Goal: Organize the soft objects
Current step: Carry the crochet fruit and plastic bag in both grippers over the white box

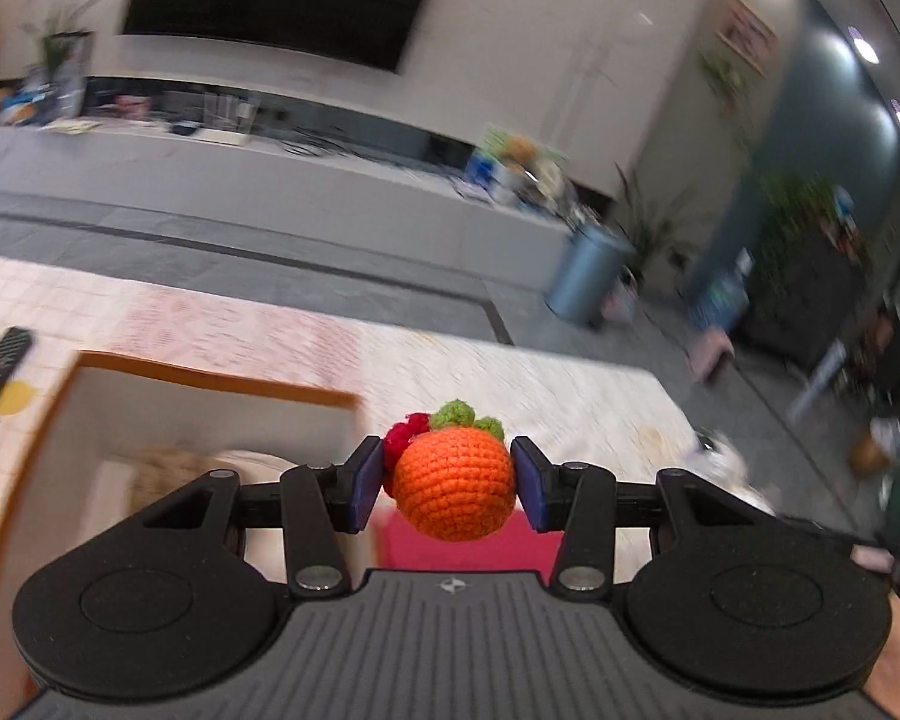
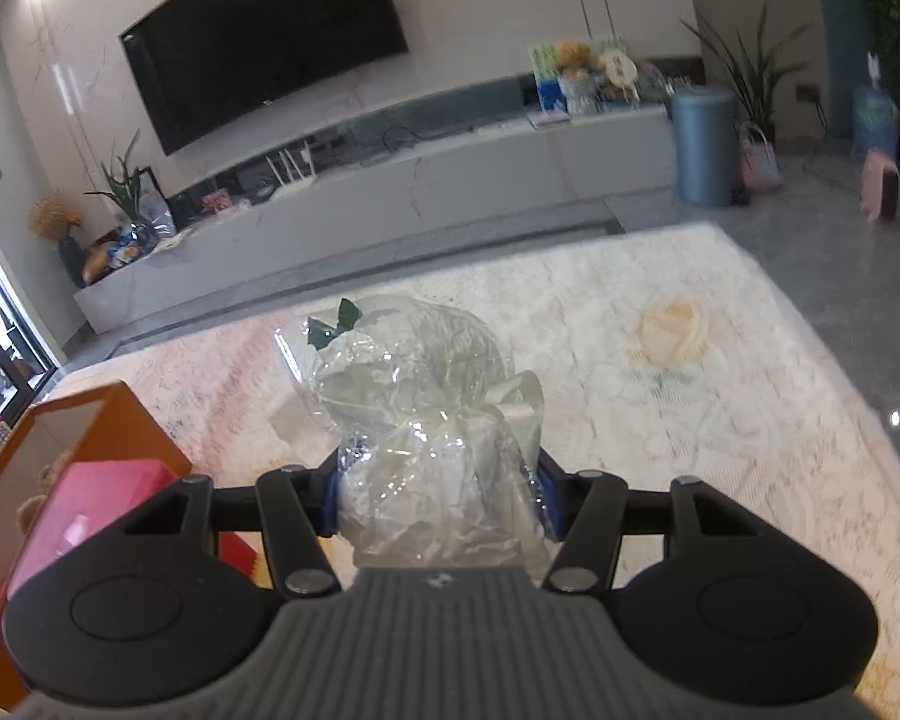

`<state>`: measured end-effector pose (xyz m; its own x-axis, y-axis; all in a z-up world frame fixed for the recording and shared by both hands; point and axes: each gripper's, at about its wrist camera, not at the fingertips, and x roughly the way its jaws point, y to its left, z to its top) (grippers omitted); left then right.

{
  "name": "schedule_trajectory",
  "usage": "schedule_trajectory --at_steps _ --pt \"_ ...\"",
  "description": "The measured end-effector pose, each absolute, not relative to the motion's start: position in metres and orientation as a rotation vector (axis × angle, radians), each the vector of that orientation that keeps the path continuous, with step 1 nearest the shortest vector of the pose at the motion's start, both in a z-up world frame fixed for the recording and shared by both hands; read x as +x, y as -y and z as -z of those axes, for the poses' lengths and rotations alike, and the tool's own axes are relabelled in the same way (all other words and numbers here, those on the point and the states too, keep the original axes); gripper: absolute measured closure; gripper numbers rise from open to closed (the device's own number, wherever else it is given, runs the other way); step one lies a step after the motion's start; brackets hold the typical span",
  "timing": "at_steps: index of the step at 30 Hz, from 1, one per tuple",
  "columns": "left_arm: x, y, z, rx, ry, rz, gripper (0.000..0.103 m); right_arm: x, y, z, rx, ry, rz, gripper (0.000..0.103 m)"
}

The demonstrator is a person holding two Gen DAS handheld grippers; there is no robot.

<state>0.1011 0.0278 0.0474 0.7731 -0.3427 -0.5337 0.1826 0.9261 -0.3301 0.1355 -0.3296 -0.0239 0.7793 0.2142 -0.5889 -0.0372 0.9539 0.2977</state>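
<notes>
Orange crochet, a round knitted fruit [image 1: 455, 485] with green leaves and a red tuft, clamped between the blue pads of the left tongs [image 1: 450, 483] and held up in the air, above and just beside the orange box [image 1: 210, 381]. Inside that box a pink soft thing [image 2: 90, 504] and something beige and fluffy, blurred, hard to name. Under everything a pale rug [image 2: 630, 324] with a faint flower pattern, on a grey floor.

Clear crinkled plastic around a white soft toy [image 2: 426, 420], with a white ribbon and a dark green bit at the top, gripped by the right tongs [image 2: 438, 495] at its lower part, lifted over the rug to the right of the box. Bundle wide and tall, hiding the rug straight ahead in the right wrist view.

Further away a long white TV bench [image 2: 450, 180] with a black screen [image 2: 264, 42] above it on the wall, a blue bin [image 2: 705, 147] at its right end, potted plants and small toys on top. Left wrist view much blurred at the edges
</notes>
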Motion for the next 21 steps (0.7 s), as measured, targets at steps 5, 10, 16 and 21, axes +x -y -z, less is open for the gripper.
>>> schedule_trajectory --at_steps 5,10,16,21 --pt "0.09 -0.078 -0.042 -0.423 -0.553 0.216 0.051 0.124 0.307 -0.024 0.273 -0.573 -0.184 0.046" --pt "0.08 -0.107 -0.019 -0.484 -0.591 0.251 0.051 0.105 0.27 -0.074 0.298 -0.513 -0.304 0.046" --pt "0.086 -0.109 0.001 -0.423 -0.782 0.395 0.051 0.082 0.202 -0.108 0.317 -0.551 -0.555 0.046" --pt "0.086 -0.077 0.016 -0.281 -0.899 0.429 0.051 0.08 0.149 -0.111 0.306 -0.628 -0.65 0.046"
